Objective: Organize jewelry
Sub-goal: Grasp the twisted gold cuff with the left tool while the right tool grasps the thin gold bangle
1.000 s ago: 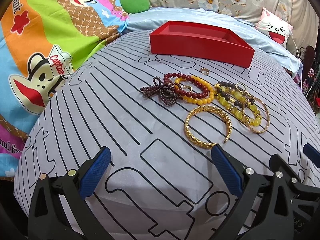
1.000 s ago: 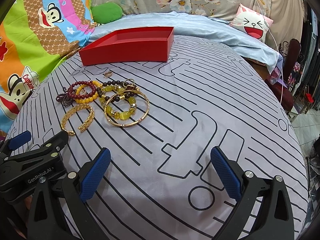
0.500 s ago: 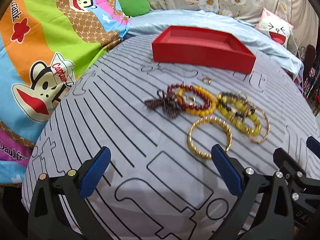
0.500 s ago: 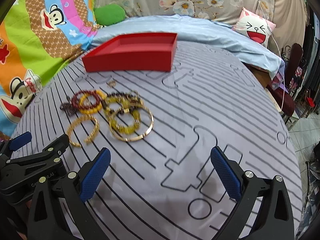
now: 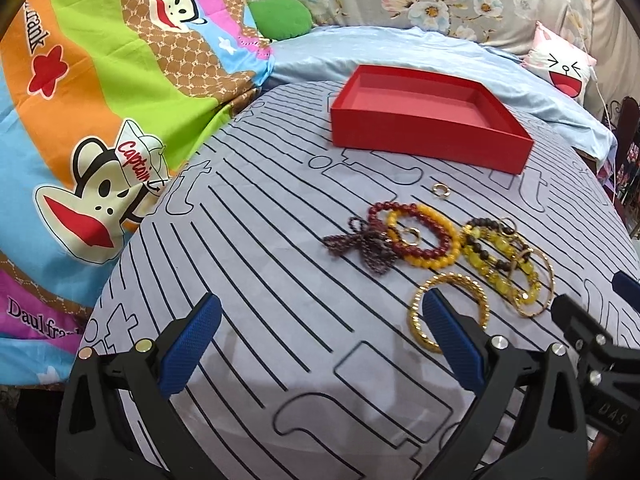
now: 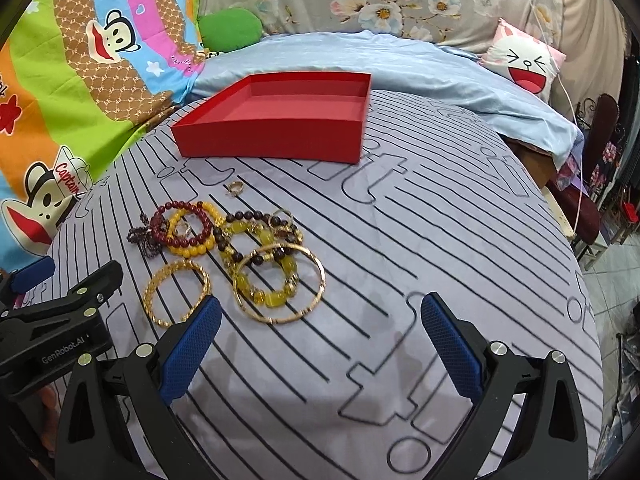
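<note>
On the striped cloth [image 6: 420,240], both grippers have advanced over the last second: left gripper [image 5: 320,340] and right gripper [image 6: 320,340], fingers spread and empty, now flank the gold bangle [image 6: 176,294]; bracelets [image 6: 224,248] lie heaped before the empty red tray [image 6: 280,142], so sorting has not begun

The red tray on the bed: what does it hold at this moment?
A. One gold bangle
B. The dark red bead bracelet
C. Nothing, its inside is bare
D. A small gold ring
C: the floor of the red tray is bare in both views, while the gold bangle, the dark red bead bracelet and the small gold ring all lie on the striped cloth in front of it.
</note>
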A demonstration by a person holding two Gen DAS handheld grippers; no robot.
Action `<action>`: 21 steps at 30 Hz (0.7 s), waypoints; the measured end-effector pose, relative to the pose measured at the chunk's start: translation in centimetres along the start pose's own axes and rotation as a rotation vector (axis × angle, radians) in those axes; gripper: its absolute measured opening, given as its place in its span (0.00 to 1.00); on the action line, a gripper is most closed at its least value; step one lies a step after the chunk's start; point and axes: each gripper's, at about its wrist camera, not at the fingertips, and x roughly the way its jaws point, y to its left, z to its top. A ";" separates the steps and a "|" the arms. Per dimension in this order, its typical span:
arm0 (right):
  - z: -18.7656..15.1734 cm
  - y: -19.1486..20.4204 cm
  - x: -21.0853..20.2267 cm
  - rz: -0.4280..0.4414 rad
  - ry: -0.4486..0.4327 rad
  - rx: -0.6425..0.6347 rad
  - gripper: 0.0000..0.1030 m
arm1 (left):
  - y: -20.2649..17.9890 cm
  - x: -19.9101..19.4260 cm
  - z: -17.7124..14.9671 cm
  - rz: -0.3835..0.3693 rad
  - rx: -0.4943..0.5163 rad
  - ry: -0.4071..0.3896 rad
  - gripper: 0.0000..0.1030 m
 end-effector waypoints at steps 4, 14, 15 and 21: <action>0.7 0.6 1.2 0.007 0.019 -0.016 0.92 | 0.8 0.5 0.2 0.007 -0.021 0.014 0.93; 1.1 2.5 4.1 0.037 0.082 -0.065 0.66 | 2.2 1.0 -0.1 0.002 -0.044 0.035 0.93; 1.0 2.6 4.4 0.034 0.093 -0.068 0.65 | 2.1 1.0 -0.2 -0.001 -0.043 0.037 0.93; 0.2 1.9 4.0 0.038 0.081 -0.064 0.58 | 1.4 0.9 -0.3 -0.036 -0.031 0.047 0.93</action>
